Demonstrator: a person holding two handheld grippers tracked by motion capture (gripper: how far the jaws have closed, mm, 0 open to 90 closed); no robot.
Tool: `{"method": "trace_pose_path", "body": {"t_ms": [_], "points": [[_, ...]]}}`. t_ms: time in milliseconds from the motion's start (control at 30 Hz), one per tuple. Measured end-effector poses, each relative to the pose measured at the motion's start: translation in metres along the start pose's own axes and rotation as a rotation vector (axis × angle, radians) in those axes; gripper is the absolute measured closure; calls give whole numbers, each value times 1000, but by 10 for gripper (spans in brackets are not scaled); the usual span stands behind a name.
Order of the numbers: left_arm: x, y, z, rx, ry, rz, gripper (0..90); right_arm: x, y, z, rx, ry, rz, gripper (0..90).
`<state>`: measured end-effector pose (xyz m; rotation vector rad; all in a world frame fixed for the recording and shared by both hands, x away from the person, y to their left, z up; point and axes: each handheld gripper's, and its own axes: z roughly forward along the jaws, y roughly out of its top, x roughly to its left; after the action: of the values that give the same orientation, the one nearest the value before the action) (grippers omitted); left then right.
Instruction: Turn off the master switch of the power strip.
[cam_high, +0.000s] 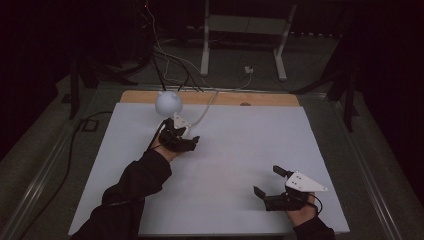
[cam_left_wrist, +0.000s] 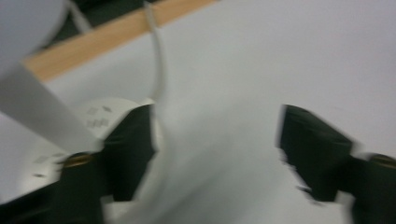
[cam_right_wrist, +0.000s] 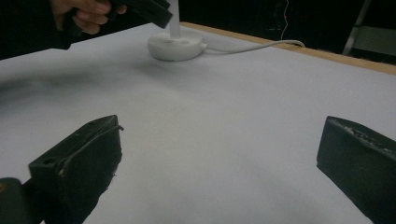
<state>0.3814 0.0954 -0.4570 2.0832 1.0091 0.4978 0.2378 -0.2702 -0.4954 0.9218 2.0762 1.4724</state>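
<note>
A white lamp with a round globe head (cam_high: 168, 102) stands at the far left of the white sheet. Its round base (cam_right_wrist: 176, 45) shows in the right gripper view, and its base (cam_left_wrist: 100, 114) and slanted stem (cam_left_wrist: 37, 109) show blurred in the left gripper view. My left gripper (cam_high: 184, 131) hovers just in front of the lamp. The left gripper (cam_left_wrist: 217, 149) has its jaws wide apart with only the sheet between them, and the lamp base lies beside its left jaw. My right gripper (cam_high: 268, 181) rests near the front right, and this gripper (cam_right_wrist: 219, 158) is open and empty.
The lamp's white cable (cam_right_wrist: 252, 45) runs from its base over the wooden table edge (cam_high: 270, 99) at the back. The white sheet (cam_high: 240, 140) covers most of the tabletop. Behind the table are dark cables and a white frame stand (cam_high: 245, 30).
</note>
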Motion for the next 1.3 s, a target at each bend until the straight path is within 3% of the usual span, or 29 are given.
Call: {"method": "trace_pose_path", "body": {"t_ms": [67, 100, 167, 200, 367, 433, 600, 900, 1100, 1300], "points": [[2, -2, -4, 7, -63, -1, 139, 0, 0, 0, 1, 0, 1, 0], [2, -3, -6, 12, -74, -2, 69, 0, 0, 0, 1, 0, 0, 0], [3, -5, -10, 12, -106, 4, 16, 0, 0, 0, 2, -1, -1, 0], [3, -6, -12, 8, -103, 4, 10, 0, 0, 1, 2, -1, -1, 0], [8, -9, -27, -18, -196, -26, 3, 0, 0, 1, 4, -1, -2, 0], [10, -10, -33, -16, -234, -21, 3, 0, 0, 1, 6, -1, -2, 0], [15, -18, -48, -23, -275, -4, 3, 1, 0, 1, 5, -4, -4, 0], [24, -43, -66, 5, -265, 13, 3, 1, 0, 1, 10, -7, -8, 0], [32, -63, -76, 13, -273, -20, 3, 2, 0, 2, 12, -5, -9, 0], [31, -81, -85, 28, -279, 0, 3, 1, -1, 3, 17, -9, -7, 0]]}}
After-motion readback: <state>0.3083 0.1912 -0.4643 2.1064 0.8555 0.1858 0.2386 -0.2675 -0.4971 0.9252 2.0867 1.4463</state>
